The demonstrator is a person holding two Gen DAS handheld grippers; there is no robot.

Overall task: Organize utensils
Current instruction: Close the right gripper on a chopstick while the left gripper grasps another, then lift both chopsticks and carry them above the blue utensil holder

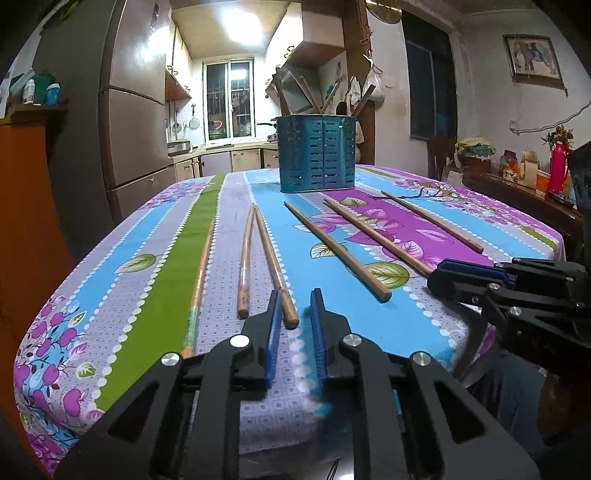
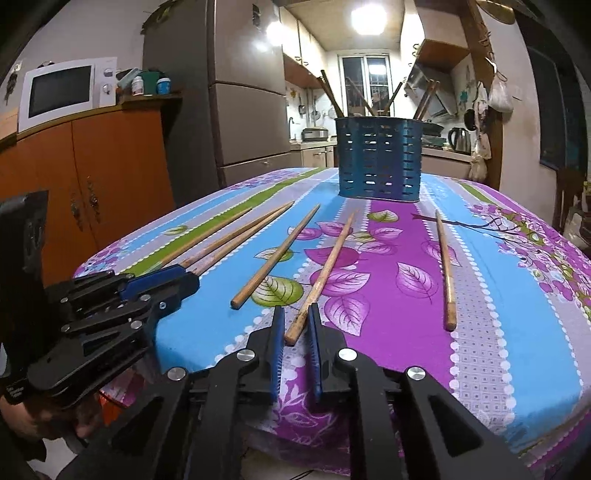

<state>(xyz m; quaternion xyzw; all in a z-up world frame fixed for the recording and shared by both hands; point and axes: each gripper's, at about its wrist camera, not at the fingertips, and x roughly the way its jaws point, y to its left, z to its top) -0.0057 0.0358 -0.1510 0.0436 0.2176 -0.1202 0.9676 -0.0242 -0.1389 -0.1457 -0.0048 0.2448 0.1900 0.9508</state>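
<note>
Left gripper [image 1: 296, 308] nearly closed, blue pads pinching near end of chopstick [image 1: 275, 266] on floral tablecloth [image 1: 369, 325]. Right gripper [image 2: 296, 323] likewise pinches another chopstick [image 2: 325, 273]. Four chopsticks lie loose. Blue slotted utensil holder [image 1: 317, 153] stands at far edge.

Both views are lit indoors by bright ceiling lights [image 2: 365, 20] in the kitchen behind, which blow out to white glare and leave a sheen on the fridge [image 1: 136, 110]. The surface [image 1: 369, 332] is evenly lit and sharp, with only faint shadows. Fisheye distortion bows the walls and darkens the corners, and the near blue pads [image 1: 317, 325] look slightly smeared.
</note>
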